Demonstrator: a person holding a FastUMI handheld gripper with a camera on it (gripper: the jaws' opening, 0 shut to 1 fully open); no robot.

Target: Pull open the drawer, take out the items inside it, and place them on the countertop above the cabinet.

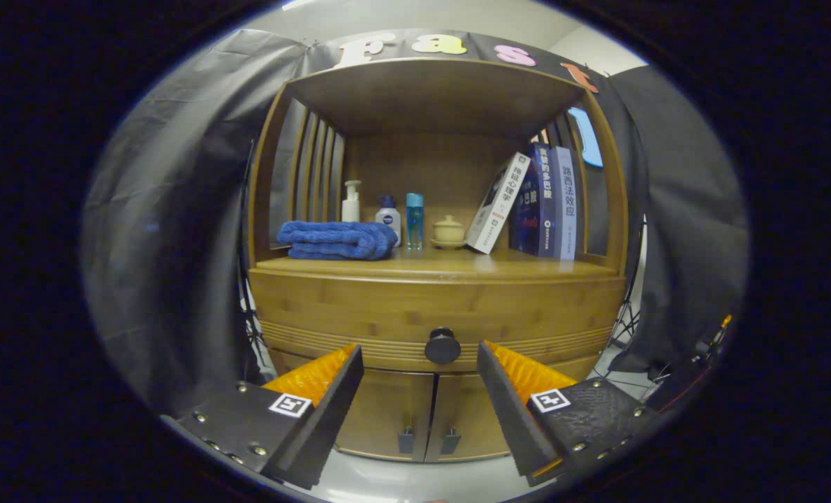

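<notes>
Wooden bamboo-coloured drawer front (436, 307) is shut, sitting right under the desk (429, 267), with its round black knob (443, 345) dead centre. Hand-held gripper (420, 363) has its fingers wide apart, knob just ahead between them. The knob looks small, hard, probably slick, so I'd pinch it squarely and pull straight.

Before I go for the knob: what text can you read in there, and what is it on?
"路西法效应": spine of the pale book, rightmost on the countertop.
"神经心理学": spine of the leaning white book.
Dark blue book between them: lettering too blurred.
White bottle: print too small.
Gripper: jaws open either side of the drawer knob, short of it; square markers, no words.
</notes>
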